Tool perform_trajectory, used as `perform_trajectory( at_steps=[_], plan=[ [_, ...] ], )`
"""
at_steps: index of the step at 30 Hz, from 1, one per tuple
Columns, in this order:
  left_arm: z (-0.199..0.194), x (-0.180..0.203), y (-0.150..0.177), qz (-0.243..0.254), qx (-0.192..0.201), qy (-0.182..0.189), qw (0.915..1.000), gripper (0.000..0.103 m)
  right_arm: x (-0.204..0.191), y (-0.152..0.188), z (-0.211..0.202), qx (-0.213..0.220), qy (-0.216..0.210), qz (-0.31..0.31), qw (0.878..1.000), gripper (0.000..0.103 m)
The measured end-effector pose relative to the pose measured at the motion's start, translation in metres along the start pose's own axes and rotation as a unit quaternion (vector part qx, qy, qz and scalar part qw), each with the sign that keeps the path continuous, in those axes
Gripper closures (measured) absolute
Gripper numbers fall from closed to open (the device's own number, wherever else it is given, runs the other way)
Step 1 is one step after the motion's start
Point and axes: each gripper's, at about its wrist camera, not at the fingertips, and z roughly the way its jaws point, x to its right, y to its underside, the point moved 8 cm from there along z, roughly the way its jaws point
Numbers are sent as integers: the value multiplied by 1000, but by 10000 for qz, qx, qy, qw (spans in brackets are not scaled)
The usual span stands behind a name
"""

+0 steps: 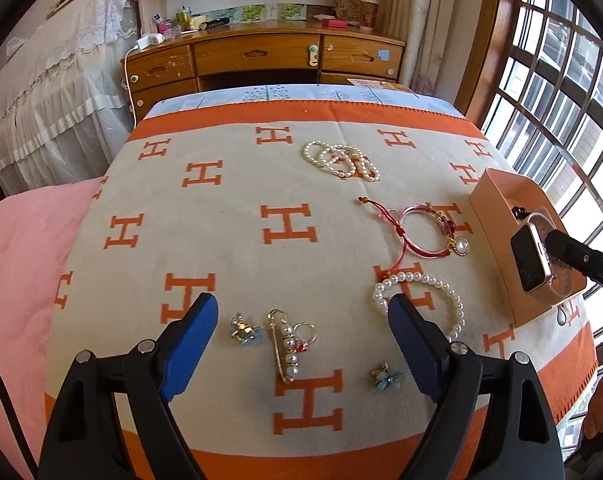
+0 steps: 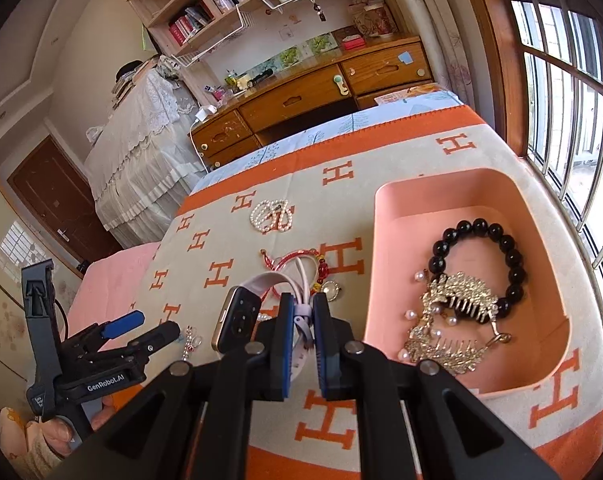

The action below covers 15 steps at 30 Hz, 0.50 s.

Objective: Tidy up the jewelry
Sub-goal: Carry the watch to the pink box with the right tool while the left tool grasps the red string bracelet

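Note:
My right gripper (image 2: 303, 316) is shut on the pale pink strap of a smartwatch (image 2: 237, 322), held above the blanket just left of the pink box (image 2: 393, 216). The left wrist view shows the smartwatch (image 1: 530, 258) hanging over the pink box (image 1: 493, 200) from the right gripper's tip (image 1: 557, 246). Inside the box lie a black bead bracelet (image 2: 509, 256) and gold hair combs (image 2: 457, 300). My left gripper (image 1: 303, 310) stands open above a pearl safety-pin brooch (image 1: 287, 344), with nothing between its fingers. A pearl bracelet (image 1: 433, 282) lies by its right finger.
On the orange-and-beige blanket (image 1: 237, 248) lie a pearl necklace pile (image 1: 341, 159), a red cord bracelet with a pink bangle (image 1: 421, 228), and two blue flower earrings (image 1: 243, 330) (image 1: 385, 374). A wooden desk (image 1: 261, 56) stands beyond the bed; barred windows (image 1: 561, 80) at right.

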Motion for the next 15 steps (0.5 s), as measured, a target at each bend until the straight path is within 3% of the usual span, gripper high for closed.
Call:
perform_trajectory(
  at_steps=[10,15],
  plan=[
    [15,26,-37,208,-198,363,9989,17,49,-29,-29,576,332,498,9965,94],
    [39,51,-60,491,-492,623,9956,17,73,-36,-38,718,498,708,9937,94]
  ],
)
